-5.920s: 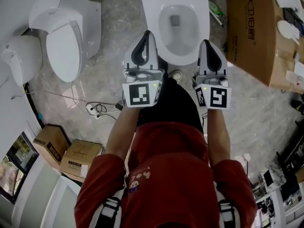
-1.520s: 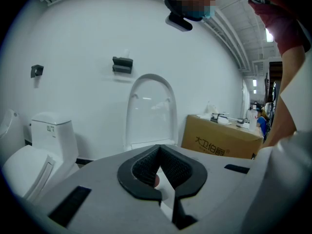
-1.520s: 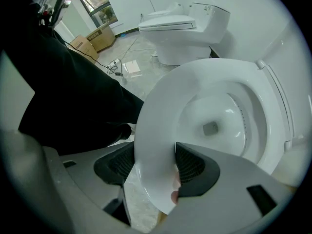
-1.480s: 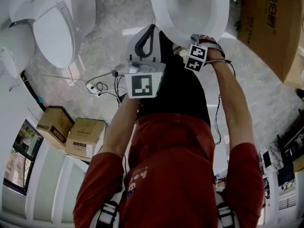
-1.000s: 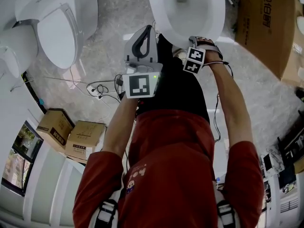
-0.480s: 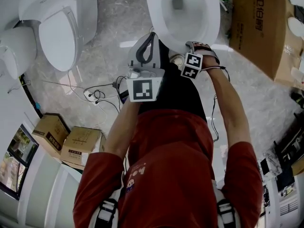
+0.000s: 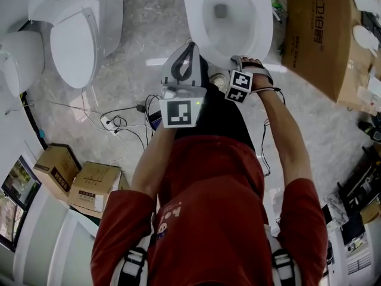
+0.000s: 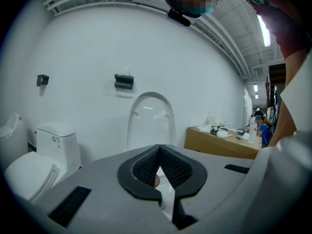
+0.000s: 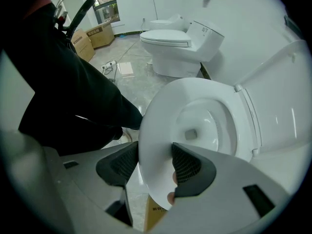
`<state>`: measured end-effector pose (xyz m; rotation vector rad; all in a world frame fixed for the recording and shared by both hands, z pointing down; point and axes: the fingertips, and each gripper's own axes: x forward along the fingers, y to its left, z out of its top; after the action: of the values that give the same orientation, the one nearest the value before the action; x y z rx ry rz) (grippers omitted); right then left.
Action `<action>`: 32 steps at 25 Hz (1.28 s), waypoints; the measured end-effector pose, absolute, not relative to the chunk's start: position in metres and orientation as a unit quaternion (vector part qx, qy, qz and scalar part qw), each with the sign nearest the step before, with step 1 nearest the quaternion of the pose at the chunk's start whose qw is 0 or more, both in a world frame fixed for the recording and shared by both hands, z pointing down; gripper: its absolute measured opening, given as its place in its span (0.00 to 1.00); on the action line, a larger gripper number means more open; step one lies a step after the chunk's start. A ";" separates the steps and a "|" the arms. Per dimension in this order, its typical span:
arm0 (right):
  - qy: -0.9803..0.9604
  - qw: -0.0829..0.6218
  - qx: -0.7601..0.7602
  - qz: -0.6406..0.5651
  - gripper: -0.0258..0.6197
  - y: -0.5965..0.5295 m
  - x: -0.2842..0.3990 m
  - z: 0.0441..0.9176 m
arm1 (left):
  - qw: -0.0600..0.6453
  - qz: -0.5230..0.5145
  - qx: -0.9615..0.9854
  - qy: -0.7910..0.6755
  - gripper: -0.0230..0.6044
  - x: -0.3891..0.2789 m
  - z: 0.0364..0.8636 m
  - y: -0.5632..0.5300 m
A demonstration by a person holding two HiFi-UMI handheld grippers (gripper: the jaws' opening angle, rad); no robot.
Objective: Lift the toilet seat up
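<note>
The white toilet seat [image 7: 262,22] lies around the bowl at the top of the head view, with its lid [image 8: 150,117] upright against the wall. My right gripper [image 7: 236,60] points straight down at the seat's front edge. In the right gripper view the seat's front rim [image 9: 158,130] sits between the right gripper's [image 9: 152,167] pads; its jaws have just been closing and now grip the rim. My left gripper [image 7: 189,47] hovers level just left of it, shut with nothing in it, its tips [image 8: 158,149] meeting.
A second toilet [image 7: 76,36] with its lid down stands at the left, beside another white fixture [image 7: 21,59]. A large cardboard box [image 7: 315,37] stands right of the bowl. Cables [image 7: 118,121] and two small boxes [image 7: 76,180] lie on the floor at the left.
Since the first frame my right gripper has tipped downward onto the seat's front rim. Over the last second both grippers have risen a little; the left stays shut.
</note>
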<state>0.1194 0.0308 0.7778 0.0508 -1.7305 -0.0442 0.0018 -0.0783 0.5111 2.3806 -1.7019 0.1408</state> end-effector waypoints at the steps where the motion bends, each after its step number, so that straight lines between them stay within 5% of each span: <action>1: -0.761 0.648 0.023 -0.022 0.38 0.030 0.119 0.776 | 0.107 0.046 0.807 -0.579 0.05 0.001 0.510 -0.077; 32: -0.767 0.625 0.069 -0.128 0.34 0.020 0.120 0.714 | 0.089 0.013 0.802 -0.590 0.05 0.004 0.472 -0.054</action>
<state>0.1203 0.0196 0.7139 0.1591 -1.7598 -0.2935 0.0036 -0.0540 0.4723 2.3869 -1.7553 0.0392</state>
